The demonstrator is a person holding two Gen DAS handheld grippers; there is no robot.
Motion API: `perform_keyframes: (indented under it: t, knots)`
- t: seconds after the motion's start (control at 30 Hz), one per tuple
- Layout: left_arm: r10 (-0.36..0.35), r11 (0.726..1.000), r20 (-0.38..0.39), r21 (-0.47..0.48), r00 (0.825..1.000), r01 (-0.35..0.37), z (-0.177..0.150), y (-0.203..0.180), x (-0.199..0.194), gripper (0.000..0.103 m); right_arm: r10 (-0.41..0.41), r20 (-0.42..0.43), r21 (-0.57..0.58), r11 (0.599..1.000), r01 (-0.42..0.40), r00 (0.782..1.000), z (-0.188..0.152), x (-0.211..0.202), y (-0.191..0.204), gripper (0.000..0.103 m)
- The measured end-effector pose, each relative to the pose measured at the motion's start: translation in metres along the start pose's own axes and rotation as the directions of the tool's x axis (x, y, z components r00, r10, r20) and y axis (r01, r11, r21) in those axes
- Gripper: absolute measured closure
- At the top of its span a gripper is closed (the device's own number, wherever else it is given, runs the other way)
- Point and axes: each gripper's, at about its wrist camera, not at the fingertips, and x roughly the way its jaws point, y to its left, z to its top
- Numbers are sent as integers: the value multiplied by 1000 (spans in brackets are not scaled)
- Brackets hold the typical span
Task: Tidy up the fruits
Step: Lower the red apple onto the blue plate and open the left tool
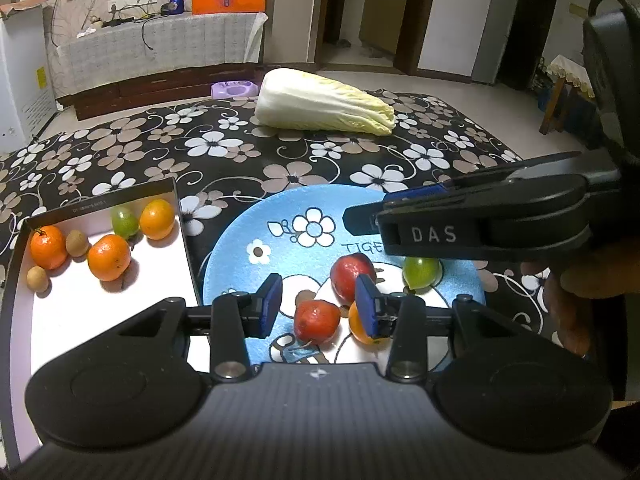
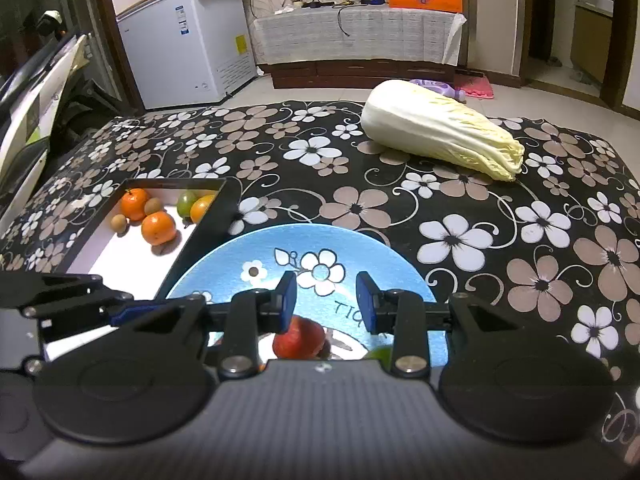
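Note:
A blue plate [image 1: 240, 248] [image 2: 224, 264] holds two red fruits [image 1: 352, 274] [image 1: 316, 320], an orange [image 1: 358, 326] and a green fruit [image 1: 420, 272]. My left gripper [image 1: 319, 306] hangs low over the plate, open, with the nearer red fruit lying between its fingers and no pad pressing on it. The right gripper [image 2: 327, 302] [image 1: 368, 209] hovers open above the plate's right side with nothing between its fingers; a red fruit [image 2: 300, 338] lies under it. To the left, a white tray [image 1: 100, 320] [image 2: 120, 248] holds three oranges, a green fruit and two small brown fruits.
A large napa cabbage [image 1: 324, 104] [image 2: 440, 136] lies at the far side of the flowered black cloth [image 1: 208, 160]. A person's hand [image 1: 568, 304] holds the right gripper. A white freezer [image 2: 188, 40] and a low cabinet stand beyond the table.

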Motion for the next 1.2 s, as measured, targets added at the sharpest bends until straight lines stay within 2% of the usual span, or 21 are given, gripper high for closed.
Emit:
perform_keyframes:
  t: [0.93,1.2]
  knots:
    - [0,1000,7,-8,1000,0,1,2,-3,56,4,12,1,1000,-4,1000,2,-1,3,67]
    - [14,1000,15,-24,1000,-14,0,13,-10,56,30,27,-4,1000,-30,999,9,1,17,67]
